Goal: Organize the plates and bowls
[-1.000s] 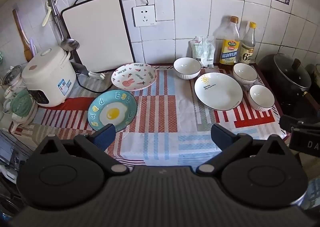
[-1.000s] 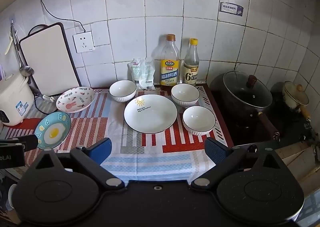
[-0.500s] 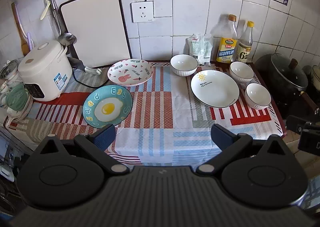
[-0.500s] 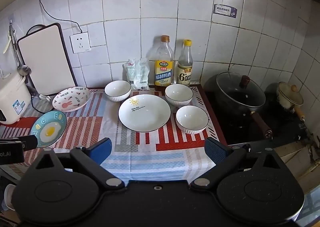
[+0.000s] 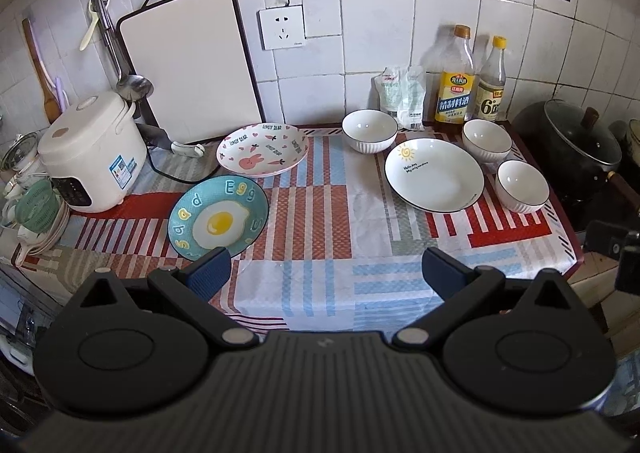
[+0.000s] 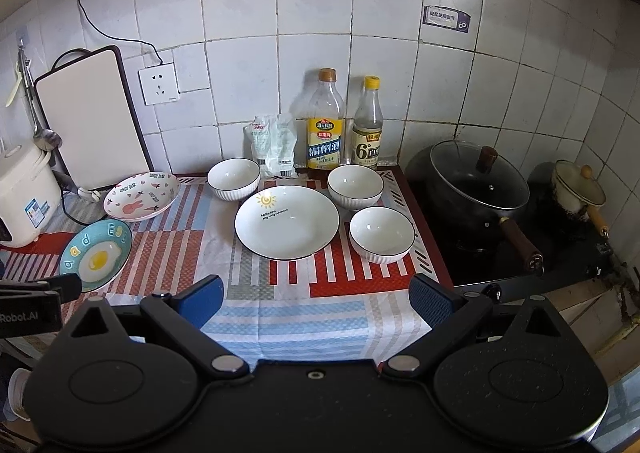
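Observation:
On the checked tablecloth lie a blue egg plate (image 5: 218, 220) (image 6: 96, 254), a pink rabbit plate (image 5: 263, 149) (image 6: 142, 196) behind it, and a white sun plate (image 5: 434, 174) (image 6: 287, 221) to the right. Three white bowls ring the sun plate: one at the back left (image 5: 370, 130) (image 6: 233, 178), one at the back right (image 5: 487, 140) (image 6: 355, 186), one at the right (image 5: 522, 185) (image 6: 381, 234). My left gripper (image 5: 326, 273) hangs open over the table's front edge, holding nothing. My right gripper (image 6: 316, 299) is open and empty too, in front of the sun plate.
A rice cooker (image 5: 90, 157) stands at the left, with a cutting board (image 5: 188, 65) against the tiled wall. Two bottles (image 6: 326, 125) and a bag (image 6: 274, 145) stand at the back. A lidded black pot (image 6: 480, 181) and a small pot (image 6: 578, 185) sit on the stove, right.
Both grippers have drawn back from the table and risen a little, so the dishes look smaller and farther. No dish has moved.

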{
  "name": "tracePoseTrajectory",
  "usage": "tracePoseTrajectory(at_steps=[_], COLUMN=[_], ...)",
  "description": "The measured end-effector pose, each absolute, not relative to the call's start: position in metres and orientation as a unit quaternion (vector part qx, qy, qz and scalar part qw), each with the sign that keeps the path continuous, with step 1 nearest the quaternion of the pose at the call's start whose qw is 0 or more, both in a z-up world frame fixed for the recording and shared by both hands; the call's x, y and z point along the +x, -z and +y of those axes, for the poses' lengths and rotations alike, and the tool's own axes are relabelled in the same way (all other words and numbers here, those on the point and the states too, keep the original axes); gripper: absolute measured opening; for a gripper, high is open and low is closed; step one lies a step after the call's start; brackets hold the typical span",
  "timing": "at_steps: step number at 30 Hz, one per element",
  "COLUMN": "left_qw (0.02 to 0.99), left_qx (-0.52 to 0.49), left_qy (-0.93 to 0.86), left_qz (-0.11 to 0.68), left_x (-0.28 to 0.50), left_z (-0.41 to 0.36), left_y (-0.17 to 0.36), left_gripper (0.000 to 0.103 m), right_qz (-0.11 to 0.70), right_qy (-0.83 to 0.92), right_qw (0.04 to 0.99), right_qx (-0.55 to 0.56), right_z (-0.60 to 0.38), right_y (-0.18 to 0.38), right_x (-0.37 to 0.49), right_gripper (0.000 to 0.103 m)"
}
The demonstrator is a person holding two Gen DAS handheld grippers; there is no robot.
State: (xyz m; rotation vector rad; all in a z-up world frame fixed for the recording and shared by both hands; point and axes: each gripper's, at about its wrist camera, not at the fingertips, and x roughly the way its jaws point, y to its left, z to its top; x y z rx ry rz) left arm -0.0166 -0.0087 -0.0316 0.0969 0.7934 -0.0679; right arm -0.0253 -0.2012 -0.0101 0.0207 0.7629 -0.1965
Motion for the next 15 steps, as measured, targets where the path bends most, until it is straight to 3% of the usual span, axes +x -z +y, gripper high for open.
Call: tracePoseTrajectory(at_steps=[15], left_qw=[0.925], left_qx=[0.046], left_qy=[0.036], left_qz=[0.376], left_x=[-0.0183], left_z=[-0.0037], left_y=[0.0319], left_gripper=[0.103], right_qz=[0.379], right_qy=[0.110], right_qw=[0.919], right_qx=[-0.007], right_z=[-0.2014], right_y=[0.0146], right_x=[-0.0223], right_gripper=[0.101])
